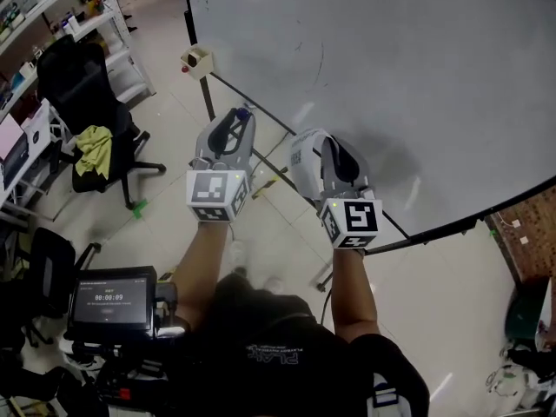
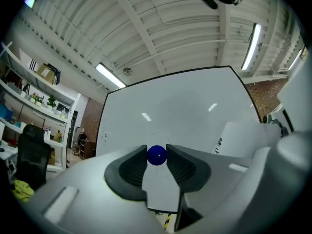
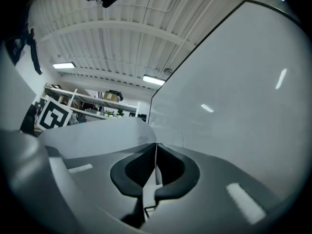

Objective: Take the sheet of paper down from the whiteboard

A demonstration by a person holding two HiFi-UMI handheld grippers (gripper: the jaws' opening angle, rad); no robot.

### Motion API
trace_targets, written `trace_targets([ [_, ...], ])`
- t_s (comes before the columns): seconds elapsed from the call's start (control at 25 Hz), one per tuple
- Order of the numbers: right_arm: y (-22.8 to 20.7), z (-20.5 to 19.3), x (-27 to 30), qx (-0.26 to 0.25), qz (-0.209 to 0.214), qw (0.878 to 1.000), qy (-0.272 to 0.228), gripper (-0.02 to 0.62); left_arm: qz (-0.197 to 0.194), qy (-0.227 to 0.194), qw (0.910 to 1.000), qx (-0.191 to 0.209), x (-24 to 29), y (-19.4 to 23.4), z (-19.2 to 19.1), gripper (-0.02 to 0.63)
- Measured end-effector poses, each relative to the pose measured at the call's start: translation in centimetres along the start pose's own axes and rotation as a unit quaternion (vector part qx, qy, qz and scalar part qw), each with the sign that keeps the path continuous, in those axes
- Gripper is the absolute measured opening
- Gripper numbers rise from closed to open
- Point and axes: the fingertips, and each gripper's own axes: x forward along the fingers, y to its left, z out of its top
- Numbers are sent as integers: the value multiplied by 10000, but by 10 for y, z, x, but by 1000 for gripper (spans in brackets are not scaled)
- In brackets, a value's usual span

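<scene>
The whiteboard (image 1: 391, 76) fills the upper right of the head view, and its surface is bare. Both grippers are held out in front of it, apart from the board. My left gripper (image 1: 243, 115) is shut on a small blue ball-shaped magnet (image 2: 157, 155), which sits between its fingertips. My right gripper (image 1: 323, 144) is shut on the white sheet of paper (image 3: 97, 138). The sheet is pinched edge-on between the pads and curves away to the left. From the left gripper view the paper (image 2: 239, 138) shows at the right, with dark print on it.
A black office chair (image 1: 82, 85) with a yellow-green cloth stands at the left, beside shelves (image 1: 52, 16). A small box (image 1: 198, 57) hangs at the board's lower corner above the stand's leg (image 1: 208, 102). A screen device (image 1: 109, 298) sits at the lower left.
</scene>
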Motion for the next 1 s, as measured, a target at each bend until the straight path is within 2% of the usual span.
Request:
trace_targets([
  [0.2,23,-17,-18,-108,126,9997,205,14,207,182,9996,7,-27,-5,-8,123],
  [0.28,29,-19,-22,111,128,9997,196,14,172,204,9996,58,-36,-7,-10,124],
  [0.4,51,-10,-19,696,136,9975,12,14,51,233,9997,36,-54,9,-11,124],
  [0.48,63,-6,-14,774,78,9970,-52,14,-20,270,9996,65,-60,17,-13,123],
  [0.72,71,-7,-10,655,-181,9976,91,14,-133,361,9991,190,-65,24,-13,124],
  [1.0,62,-17,-13,918,-416,9949,63,14,-286,429,9986,126,-65,13,-23,124],
])
